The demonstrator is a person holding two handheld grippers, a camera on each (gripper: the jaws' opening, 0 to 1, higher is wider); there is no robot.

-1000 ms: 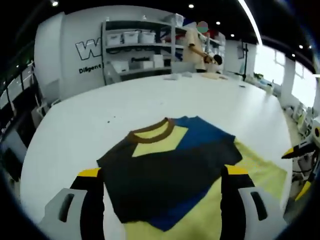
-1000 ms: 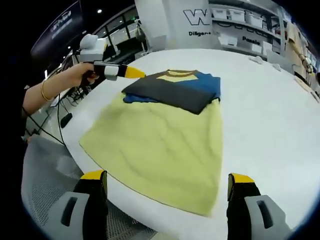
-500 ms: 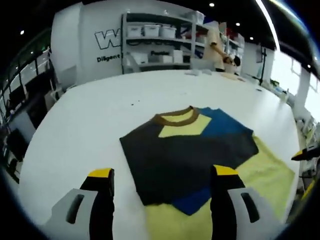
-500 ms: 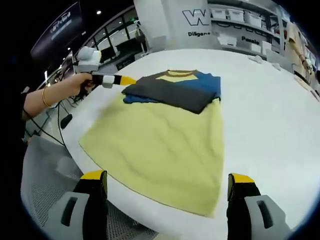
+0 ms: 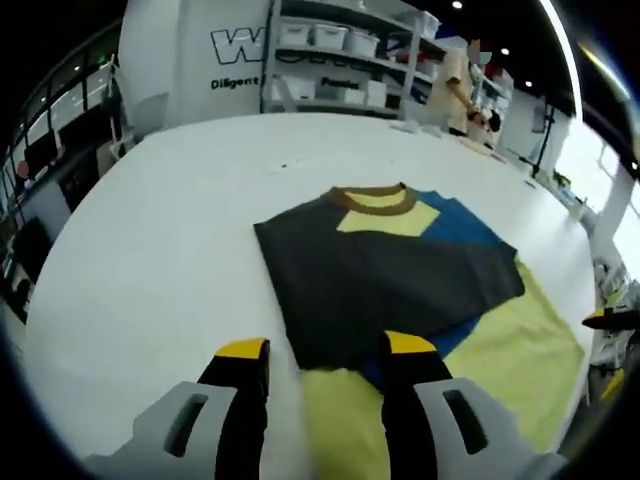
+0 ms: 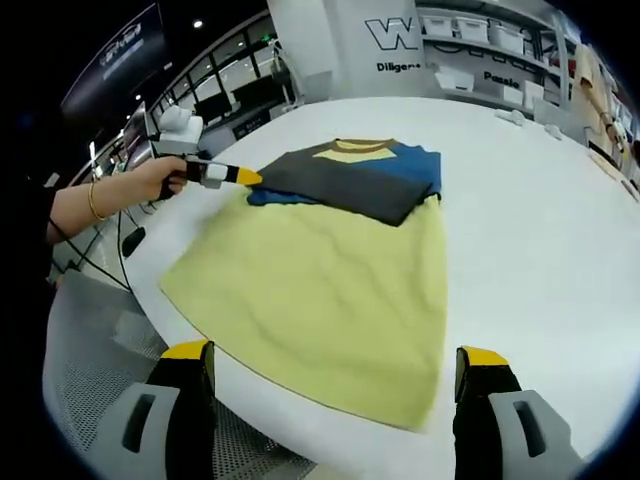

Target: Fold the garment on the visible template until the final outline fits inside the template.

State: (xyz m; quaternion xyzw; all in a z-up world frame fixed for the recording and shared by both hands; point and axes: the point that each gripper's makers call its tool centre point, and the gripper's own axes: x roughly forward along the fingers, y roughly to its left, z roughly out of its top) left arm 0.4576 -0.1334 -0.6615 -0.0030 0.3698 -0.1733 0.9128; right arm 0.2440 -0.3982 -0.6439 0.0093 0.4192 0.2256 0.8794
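The shirt (image 6: 345, 265) lies flat on the white table (image 5: 160, 220), its dark folded upper part far from the right gripper (image 6: 335, 385) and its long yellow body running back toward it. That gripper hovers released, jaws wide apart, off the near hem. The left gripper (image 5: 325, 350), its jaws parted and holding nothing, sits right at the folded part's side edge, so it is the nearer tool for the next fold, likely along the shirt's length.

Lab: bin-stacked shelving (image 5: 340, 60)
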